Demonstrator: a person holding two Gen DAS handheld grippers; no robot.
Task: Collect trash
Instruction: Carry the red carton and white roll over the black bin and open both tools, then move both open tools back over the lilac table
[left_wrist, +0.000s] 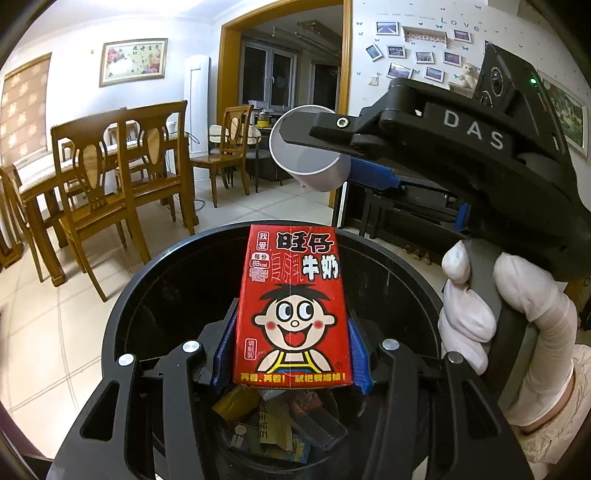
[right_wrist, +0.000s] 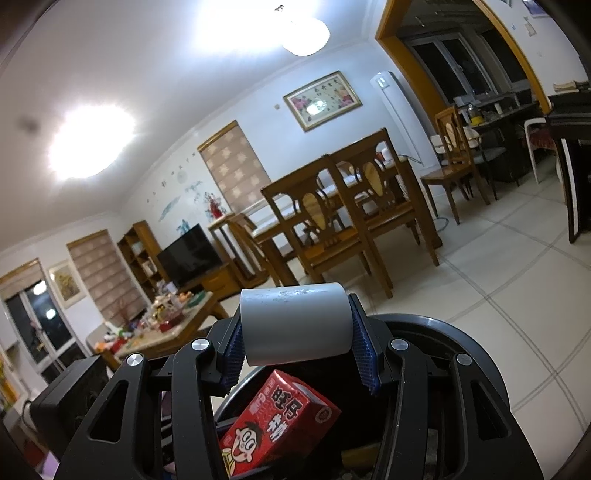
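Your left tool (left_wrist: 291, 332) is clamped on the red milk carton (left_wrist: 293, 310), blue pads on its two long side faces, low on the body. The carton stands upright over the open mouth of the black trash bin (left_wrist: 122, 314), roughly mid-opening, nearer the near rim than the far one. Bin bottom already has wrappers and scraps (left_wrist: 273, 424).

Your right tool (right_wrist: 295, 343) is closed across a grey paper cup (right_wrist: 295, 325), pads on opposite sides of the wall. From the left wrist view the cup (left_wrist: 308, 147) lies sideways with its mouth toward the camera, held above and beyond the far rim of the bin, so not yet over the opening from what I can judge. The gloved right hand (left_wrist: 491, 317) grips the handle.

Handling, judged only: the carton looks like a light, likely empty drink box. Card walls are stiff at the edges and soft mid-panel, so too much squeeze would dent it. Glossy print may slide; your low side grip looks fine. No straw visible; can't tell if any liquid is left.

The cup is thin, very light, crushes easily. Wall looks round, not collapsed, so pressure seems mild. Hold it mid-wall, not at the rim.

Both would drop harmlessly; nothing fragile. The carton is placed for release straight down. The cup probably needs bringing in over the rim first, keeping clear of the carton.
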